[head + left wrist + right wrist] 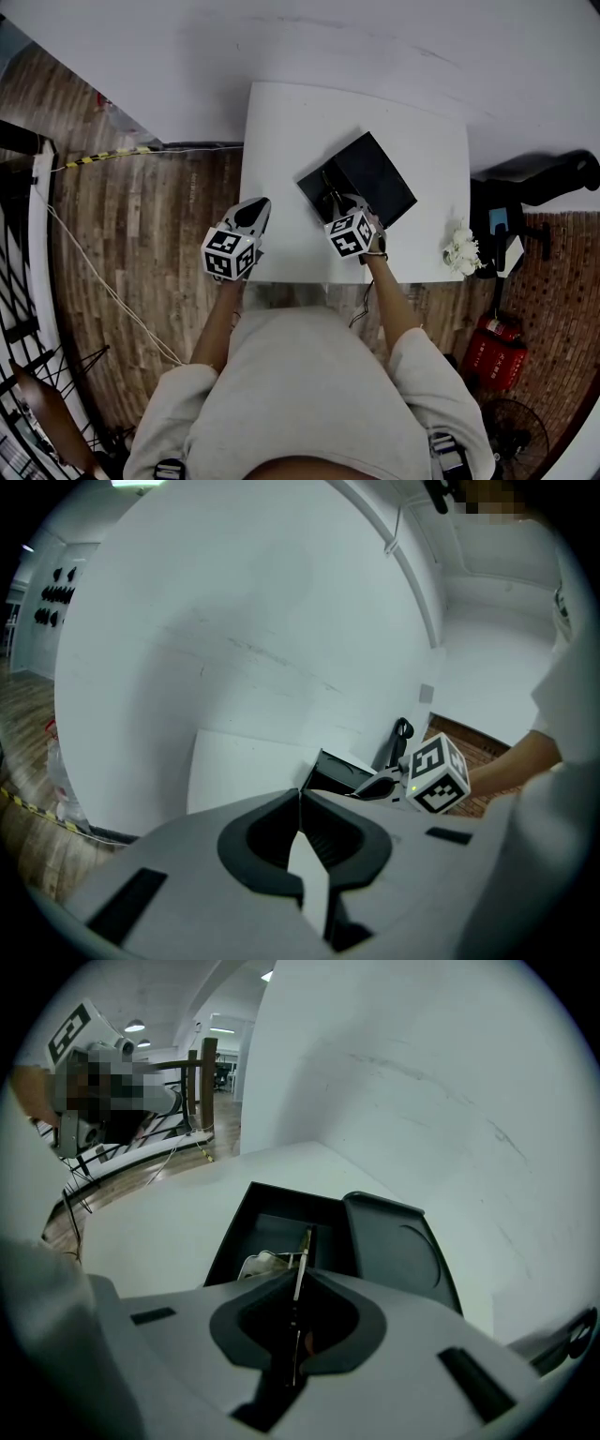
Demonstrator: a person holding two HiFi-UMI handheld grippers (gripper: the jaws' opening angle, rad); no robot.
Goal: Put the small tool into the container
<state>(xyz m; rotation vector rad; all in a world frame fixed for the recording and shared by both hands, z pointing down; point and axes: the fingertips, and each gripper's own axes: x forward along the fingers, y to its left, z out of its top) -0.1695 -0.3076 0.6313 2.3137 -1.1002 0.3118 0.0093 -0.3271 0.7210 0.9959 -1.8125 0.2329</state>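
Right claw (pixel 296 1281) shut tight on one thin metal tool (pixel 305 1244), gripped along its length, tip poking out past the jaws; left claw (pixel 300 797) shut as well, jaws pressed together and holding nothing.

Counted:
- two claws
- one tool
- one black container (pixel 370 173) in two parts lying side by side and touching, an open tray (pixel 272 1222) and a flat lid (pixel 394 1246)
- one white table (pixel 281 141)
- one small bunch of white flowers (pixel 461 250)
- one pale object (pixel 251 1264) lying in the tray, too small to name

Tool tilted downward and aimed into the tray, tip over the tray's near side; contact with the tray impossible to tell. Seen from the head view, right claw over the container's near corner; left claw over the table's front left part, well apart from the container.

Container set at a slant, right of the table's middle and away from every edge; open tabletop to its left and behind it; white wall just behind the table; flowers at the right edge near the front corner, apart from the container; wooden floor (pixel 150 234) to the left of the table.
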